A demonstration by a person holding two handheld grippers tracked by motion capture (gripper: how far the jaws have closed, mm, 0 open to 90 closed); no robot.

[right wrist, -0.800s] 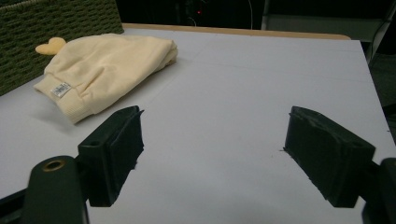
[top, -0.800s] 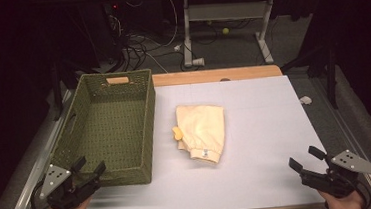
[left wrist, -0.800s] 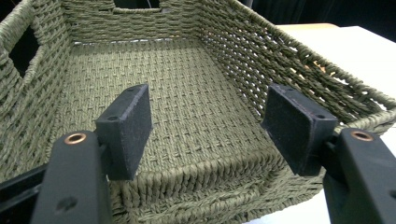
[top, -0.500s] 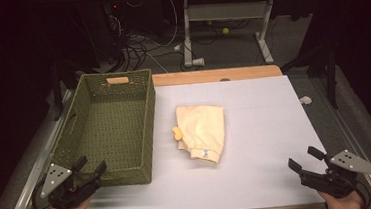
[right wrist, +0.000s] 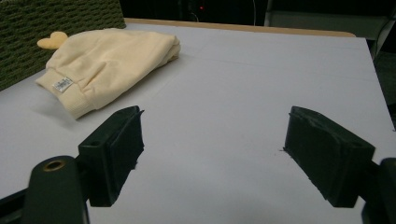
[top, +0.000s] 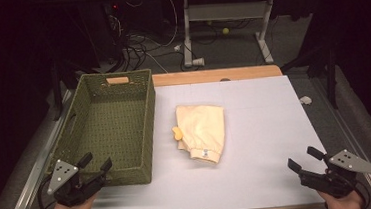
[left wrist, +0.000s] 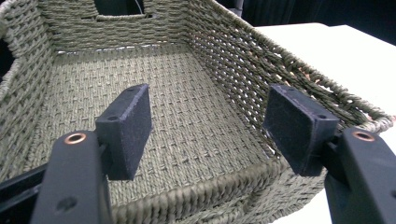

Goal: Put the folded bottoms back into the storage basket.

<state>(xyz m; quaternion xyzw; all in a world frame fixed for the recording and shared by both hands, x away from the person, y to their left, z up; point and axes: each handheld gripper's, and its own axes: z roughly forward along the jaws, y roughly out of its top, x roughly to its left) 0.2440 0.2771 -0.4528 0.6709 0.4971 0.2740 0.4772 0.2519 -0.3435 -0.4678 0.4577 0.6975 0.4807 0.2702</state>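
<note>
While both grippers wait at near table edge, cream garment (top: 201,131) lies folded mid-table beside green basket (top: 112,128), likely its destination. Left gripper (left wrist: 212,133): jaws apart, empty, over basket's near rim. Right gripper (right wrist: 212,151): jaws wide, empty, aimed toward garment (right wrist: 105,60).

Empty green woven basket (top: 112,125) at frame left; folded cream garment (top: 203,130) lies flat at centre, apart.
</note>
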